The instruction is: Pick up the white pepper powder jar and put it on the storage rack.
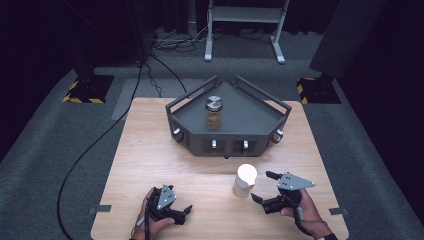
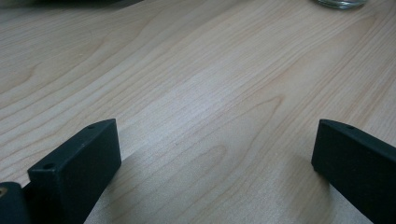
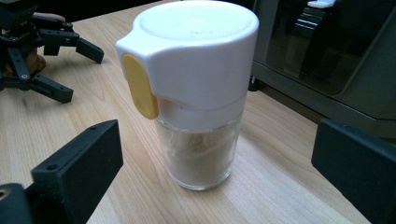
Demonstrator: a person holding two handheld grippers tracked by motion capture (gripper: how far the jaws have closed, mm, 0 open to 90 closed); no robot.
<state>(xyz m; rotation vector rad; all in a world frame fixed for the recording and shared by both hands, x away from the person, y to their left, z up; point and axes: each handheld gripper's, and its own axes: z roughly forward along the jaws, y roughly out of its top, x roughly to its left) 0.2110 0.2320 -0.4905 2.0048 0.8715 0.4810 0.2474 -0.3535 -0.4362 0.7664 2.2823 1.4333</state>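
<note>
Pale wood desk carries a white-lidded shaker jar just ahead of the right gripper, between its wide-open, empty jaws. An off-centre squeeze could tip it. Left gripper rests wide open, empty.

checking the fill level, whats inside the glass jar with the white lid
The glass jar holds a pale, beige powder or granules, seen through its clear lower wall. The white lid with its yellow tab covers the upper part, so the top of the fill is hidden.
</note>
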